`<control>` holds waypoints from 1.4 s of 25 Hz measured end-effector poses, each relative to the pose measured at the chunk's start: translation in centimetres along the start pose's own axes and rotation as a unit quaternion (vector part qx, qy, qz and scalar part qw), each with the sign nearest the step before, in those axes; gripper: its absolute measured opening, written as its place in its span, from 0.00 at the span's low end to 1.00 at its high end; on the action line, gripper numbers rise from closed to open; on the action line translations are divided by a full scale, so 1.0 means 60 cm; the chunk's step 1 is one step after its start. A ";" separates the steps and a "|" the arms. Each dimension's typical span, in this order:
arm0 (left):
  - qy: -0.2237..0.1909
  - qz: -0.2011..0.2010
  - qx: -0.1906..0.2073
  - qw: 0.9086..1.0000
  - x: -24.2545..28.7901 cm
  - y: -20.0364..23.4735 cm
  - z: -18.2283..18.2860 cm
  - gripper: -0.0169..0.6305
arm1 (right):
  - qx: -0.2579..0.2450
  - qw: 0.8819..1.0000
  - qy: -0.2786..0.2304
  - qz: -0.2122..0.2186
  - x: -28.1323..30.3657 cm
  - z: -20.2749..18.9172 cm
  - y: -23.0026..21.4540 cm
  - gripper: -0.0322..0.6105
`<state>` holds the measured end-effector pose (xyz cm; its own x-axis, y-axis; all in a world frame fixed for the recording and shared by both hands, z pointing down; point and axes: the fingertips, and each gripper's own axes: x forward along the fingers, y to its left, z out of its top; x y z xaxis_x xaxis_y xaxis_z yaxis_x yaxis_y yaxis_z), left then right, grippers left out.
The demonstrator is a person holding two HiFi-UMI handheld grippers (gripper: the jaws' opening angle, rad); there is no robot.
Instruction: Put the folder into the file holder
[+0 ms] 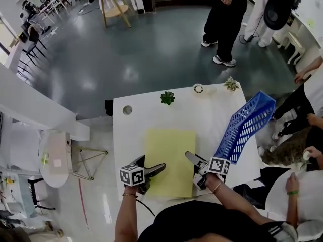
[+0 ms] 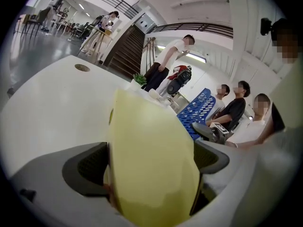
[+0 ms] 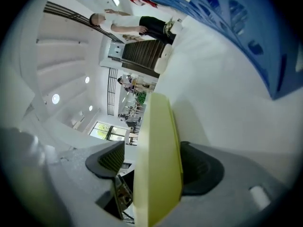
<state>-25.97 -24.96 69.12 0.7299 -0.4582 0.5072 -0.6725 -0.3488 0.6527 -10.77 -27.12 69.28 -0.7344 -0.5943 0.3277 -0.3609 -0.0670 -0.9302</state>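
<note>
Gripping the folder [image 1: 170, 155] at its near left corner, the left gripper [image 1: 157, 170] is clamped on it. Folder lies on the table [image 1: 135, 132], long axis near to far. Right gripper [image 1: 190, 157] straddles its near right edge, jaws apart, one pad not yet pressing. File holder [image 1: 245, 127] just right of that gripper, tipped, long axis slanting far-right. Right hand nearer; carry likely goes rightward.

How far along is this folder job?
Nothing is filed yet. The yellow folder is on the table; the left gripper grips its near corner, and the right gripper straddles its right edge, one pad clear of it. The blue file holder sits empty to the right. Left: lift the folder and slide it in.
</note>
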 end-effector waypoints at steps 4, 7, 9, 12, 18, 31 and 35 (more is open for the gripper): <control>0.002 -0.006 0.005 1.000 -0.008 0.000 -0.004 0.89 | 0.012 0.999 0.045 0.017 0.005 -0.019 0.003 0.55; -0.003 -0.007 0.000 1.000 -0.012 -0.001 -0.007 0.89 | 0.019 0.998 0.059 0.021 0.002 -0.023 0.000 0.45; -0.004 -0.006 0.002 1.000 -0.013 -0.002 -0.009 0.89 | 0.017 0.998 0.063 0.022 0.000 -0.024 -0.002 0.39; -0.003 -0.016 0.003 1.000 -0.013 -0.009 -0.012 0.89 | 0.022 0.997 0.068 0.038 -0.003 -0.030 0.007 0.39; -0.015 -0.022 0.010 1.000 -0.016 -0.021 -0.013 0.89 | 0.005 0.995 0.066 0.070 -0.002 -0.037 0.040 0.32; -0.019 -0.129 -0.014 0.991 -0.040 -0.047 0.000 0.80 | -0.066 0.974 0.082 0.199 -0.021 -0.042 0.125 0.30; -0.018 -0.202 -0.017 0.979 -0.071 -0.084 0.011 0.57 | -0.084 0.960 0.092 0.251 -0.040 -0.051 0.159 0.31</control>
<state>-25.76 -21.78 63.34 0.9307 -0.3165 0.1836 -0.3240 -0.4798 0.8154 -14.22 -23.88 60.14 -0.9237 -0.3650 -0.1169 -0.0112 0.3306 -0.9437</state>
